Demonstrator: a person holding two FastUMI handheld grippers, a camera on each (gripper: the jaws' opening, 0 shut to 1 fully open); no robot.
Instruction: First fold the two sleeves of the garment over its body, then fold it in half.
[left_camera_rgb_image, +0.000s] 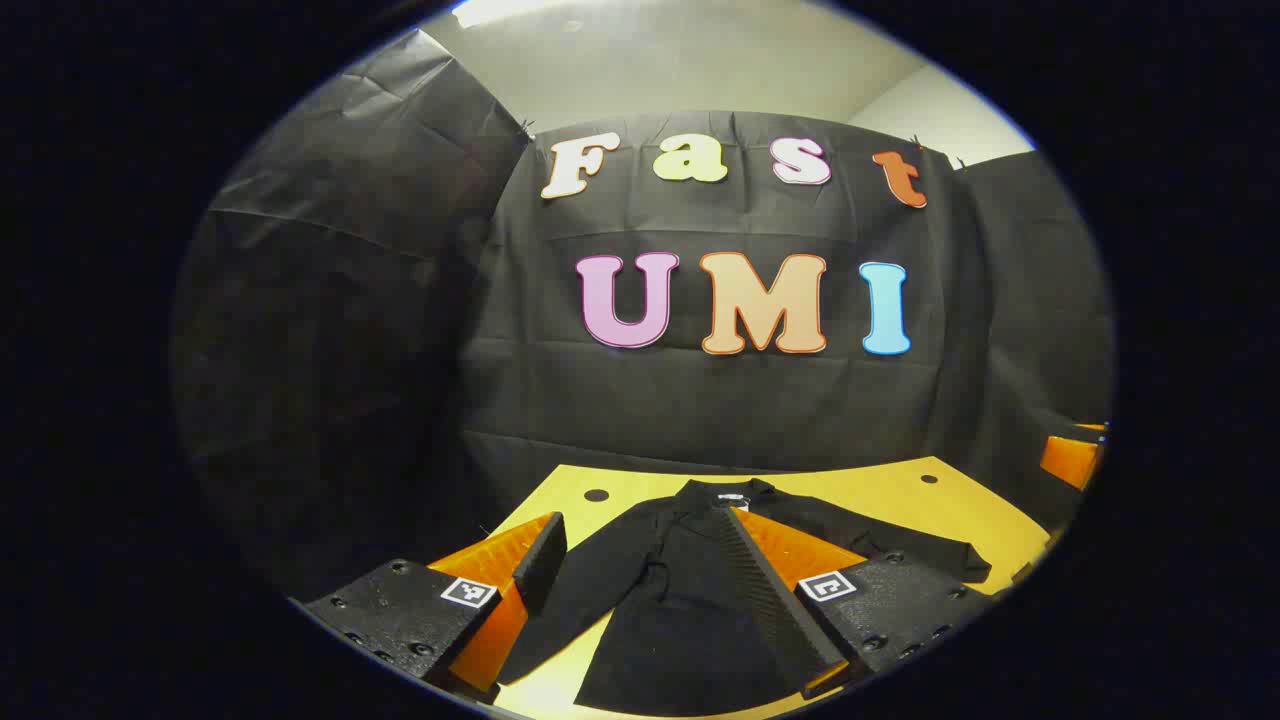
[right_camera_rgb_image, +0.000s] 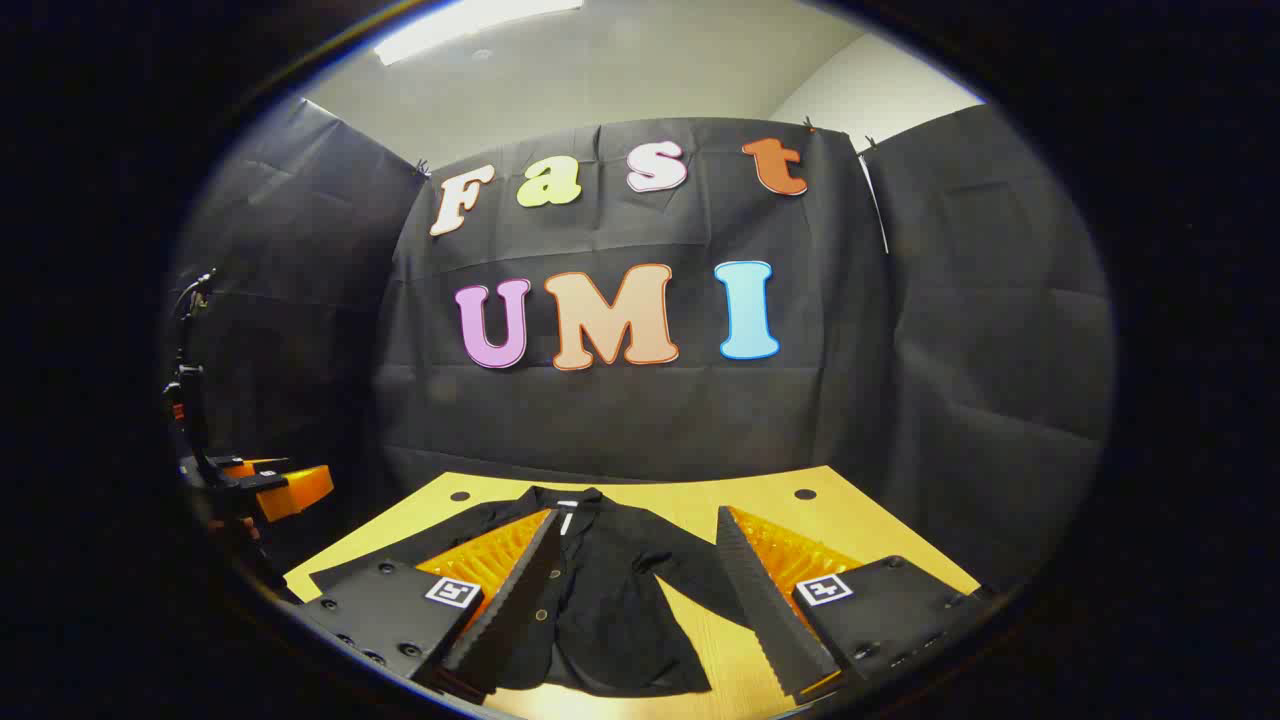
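- Garment (right_camera_rgb_image: 600, 590): I see the black jacket flat on the yellow counter (right_camera_rgb_image: 860, 520), collar toward the far wall, both sleeves spread outward, unfolded.
- Left tongs (left_camera_rgb_image: 640, 570): spread wide, above the jacket, gripping nothing.
- Right tongs (right_camera_rgb_image: 635, 570): spread wide, above the jacket's right half, empty.
- Counter edges: bare yellow margin beyond the collar and past each sleeve.
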